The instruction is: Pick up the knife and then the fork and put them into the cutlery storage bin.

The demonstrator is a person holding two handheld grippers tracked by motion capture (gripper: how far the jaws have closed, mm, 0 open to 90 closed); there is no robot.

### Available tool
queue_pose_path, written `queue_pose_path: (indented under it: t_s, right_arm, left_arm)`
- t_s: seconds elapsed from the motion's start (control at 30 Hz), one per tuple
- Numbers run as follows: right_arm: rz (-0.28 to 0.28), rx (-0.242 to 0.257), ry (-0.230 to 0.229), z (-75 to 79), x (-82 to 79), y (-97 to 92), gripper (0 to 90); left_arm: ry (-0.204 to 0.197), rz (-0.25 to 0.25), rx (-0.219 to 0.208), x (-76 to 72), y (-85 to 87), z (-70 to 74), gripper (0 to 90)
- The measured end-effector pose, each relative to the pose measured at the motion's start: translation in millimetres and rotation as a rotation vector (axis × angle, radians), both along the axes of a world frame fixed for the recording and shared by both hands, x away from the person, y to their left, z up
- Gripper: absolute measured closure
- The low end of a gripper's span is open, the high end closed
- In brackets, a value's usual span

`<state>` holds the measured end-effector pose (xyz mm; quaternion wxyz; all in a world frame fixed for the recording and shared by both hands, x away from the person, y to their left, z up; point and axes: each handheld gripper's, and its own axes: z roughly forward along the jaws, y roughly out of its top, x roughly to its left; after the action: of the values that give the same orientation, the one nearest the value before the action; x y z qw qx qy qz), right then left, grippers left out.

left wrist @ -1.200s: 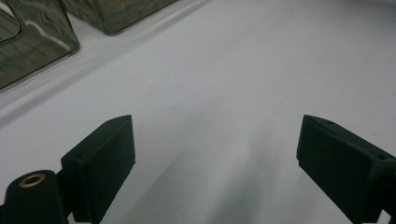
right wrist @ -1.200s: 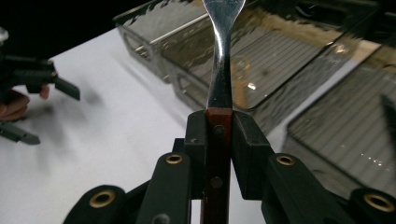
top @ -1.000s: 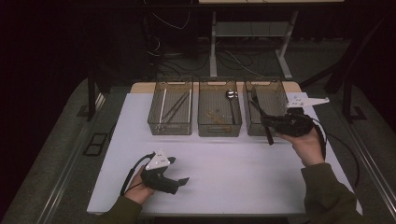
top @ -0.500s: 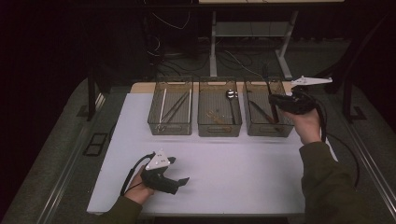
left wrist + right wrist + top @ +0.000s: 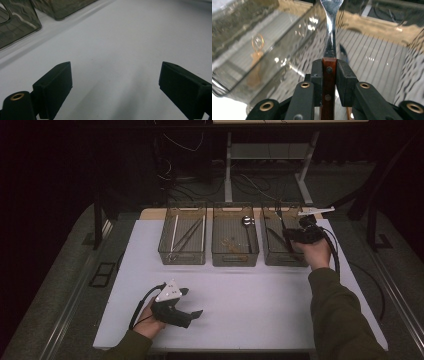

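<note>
Wood and steel sit in my right claw [image 5: 329, 72]: the jaws are closed tight on the riveted brown handle of a utensil [image 5: 329, 37], its metal neck running straight out ahead of me. Its working end is cut off at the top of the right gripper view, so I cannot say whether it is a fork or a spoon. I hold it by the handle so the metal end leads, which suits lowering it lengthwise into the right-hand bin [image 5: 284, 257] of three clear bins at the far side of the white desk [image 5: 260, 305]. From above, the claw hangs over that bin's right portion, with dark utensils already lying inside.

The middle bin [image 5: 235, 260] holds a ladle-like spoon [image 5: 247, 222] and the left bin [image 5: 183, 257] holds thin sticks, perhaps chopsticks. The bins stand just beside one another, so the walls leave little sideways room; I judge the way in is from above.

My left claw [image 5: 191, 302] rests on the near desk, jaws wide apart and gripping nothing, with bare white surface all round it and the bins well apart
</note>
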<state>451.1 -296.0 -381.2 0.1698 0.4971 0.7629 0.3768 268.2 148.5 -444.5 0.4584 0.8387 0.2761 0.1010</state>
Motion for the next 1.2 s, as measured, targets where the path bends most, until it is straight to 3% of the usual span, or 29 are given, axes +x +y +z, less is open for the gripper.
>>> queue_pose_path:
  t_s: [0.17,0.33,0.63,0.73,1.1,1.2]
  right_arm:
    - [0.006,-0.043,0.061,-8.7,0.3,0.7,77.0]
    - [0.018,-0.047,0.069,-9.6,-0.6,0.1,71.5]
    - [0.008,-0.013,0.029,0.2,-9.6,-4.7,47.7]
    - [0.007,0.023,0.008,5.0,-16.5,-7.4,42.0]
    - [0.068,0.056,-0.046,7.2,-56.6,-3.0,20.6]
    - [0.090,0.071,-0.070,5.1,-68.7,-1.0,19.2]
  left_arm:
    - [0.002,0.004,-0.001,0.2,0.8,0.0,10.1]
    - [0.004,0.003,0.002,-0.1,-0.4,-0.4,10.1]
    - [0.002,0.000,0.001,-1.0,0.8,-0.1,10.1]
    - [0.002,0.002,-0.001,-1.1,0.9,0.1,10.1]
    - [0.003,0.000,0.000,-0.9,0.3,-0.1,10.1]
    - [0.002,-0.003,0.001,-0.7,0.7,0.2,10.1]
